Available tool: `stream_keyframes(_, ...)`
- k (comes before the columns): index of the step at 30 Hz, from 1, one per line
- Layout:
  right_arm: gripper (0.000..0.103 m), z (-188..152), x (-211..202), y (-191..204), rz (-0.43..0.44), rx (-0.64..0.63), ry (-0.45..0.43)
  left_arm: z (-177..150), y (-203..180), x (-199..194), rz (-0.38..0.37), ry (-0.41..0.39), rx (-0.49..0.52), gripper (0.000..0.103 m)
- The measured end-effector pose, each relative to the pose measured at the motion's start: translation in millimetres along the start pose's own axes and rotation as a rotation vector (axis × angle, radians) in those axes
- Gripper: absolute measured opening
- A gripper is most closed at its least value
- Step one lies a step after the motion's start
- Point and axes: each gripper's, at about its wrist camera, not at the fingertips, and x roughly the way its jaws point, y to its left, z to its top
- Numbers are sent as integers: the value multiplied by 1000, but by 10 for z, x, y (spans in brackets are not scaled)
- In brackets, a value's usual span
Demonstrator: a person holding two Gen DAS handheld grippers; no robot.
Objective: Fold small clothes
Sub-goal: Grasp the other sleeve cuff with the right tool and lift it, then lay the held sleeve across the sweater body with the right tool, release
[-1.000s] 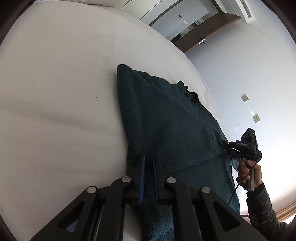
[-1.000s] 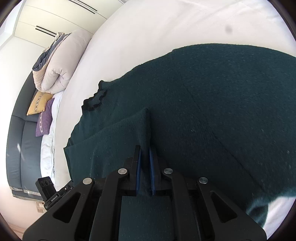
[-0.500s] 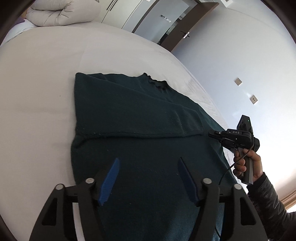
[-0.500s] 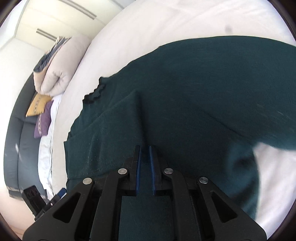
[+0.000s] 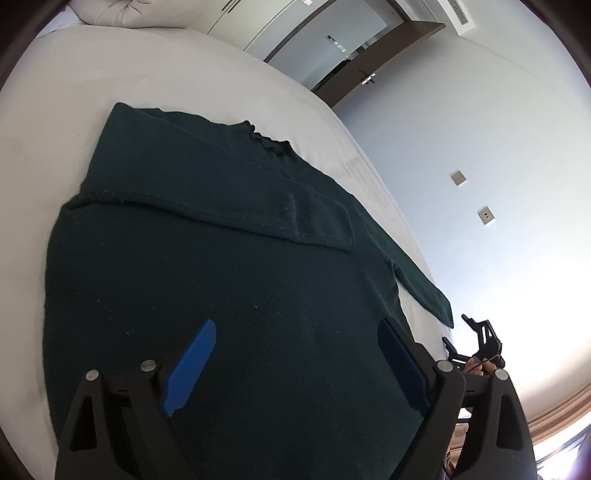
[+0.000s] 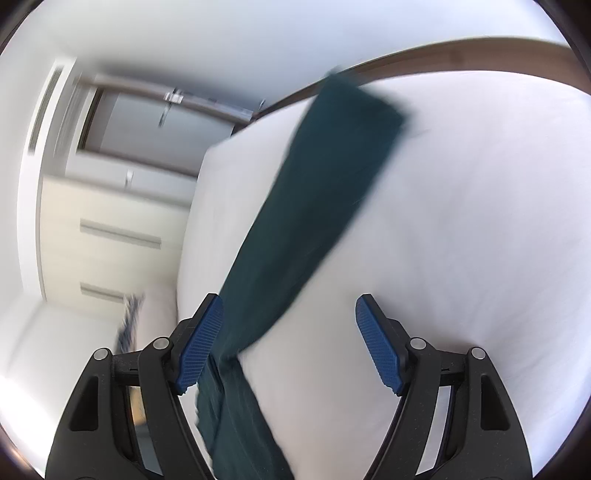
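A dark green sweater [image 5: 221, 266] lies flat on the white bed [image 5: 55, 92], collar at the far side, one sleeve folded across the chest. Its other sleeve [image 5: 424, 291] stretches out to the right toward the bed edge. My left gripper [image 5: 295, 365] is open and empty just above the sweater's lower body. My right gripper [image 6: 288, 343] is open and empty over the outstretched sleeve [image 6: 314, 206], which runs away from it along the bed; the view is motion-blurred. The right gripper also shows in the left wrist view [image 5: 476, 343] beyond the sleeve end.
A rolled duvet [image 5: 122, 11] lies at the far end of the bed. A door [image 5: 332, 48] and wall with sockets [image 5: 485, 216] stand to the right. Wardrobe fronts [image 6: 107, 229] and the bed's wooden edge [image 6: 480, 48] appear in the right wrist view.
Both grippers have opened and let go of the sweater. The folded sleeve now lies across the chest. My right gripper has swung over to the outstretched sleeve at the bed edge.
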Motion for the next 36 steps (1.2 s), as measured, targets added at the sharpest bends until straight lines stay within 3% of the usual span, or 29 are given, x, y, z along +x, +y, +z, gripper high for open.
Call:
stream_keyframes(3,72,128,-155,-180,40,68,-49,-49,-55,90,-12,13,-32,96)
stream_keyframes(13,72,370,90,-99,-7,130,-162,-48,-63,218,-34,47,-77,96)
stream_keyframes(18,68,435,176,31,-40,95,-202,-56,22,262,-45,57,-99,96)
stream_keyframes(21,46,420,201,29,-58,76,-214,-34,43,277,-49,61,-93,96)
stream_keyframes(22,33,424,209,3,-64,78,-213,-23,53,278,-52,60,-93,96)
stream_keyframes(23,26,433,222,-35,-74,83,-210,-10,68,275,-54,58,-95,96)
stream_keyframes(26,13,387,297,-66,-99,81,-203,37,86,276,-55,53,-97,96)
stream_keyframes(30,9,347,368,191,-143,-22,-182,167,34,318,-47,57,-71,96)
stream_keyframes(36,9,-243,766,1265,-153,-371,-69,503,-139,381,-98,29,-60,96)
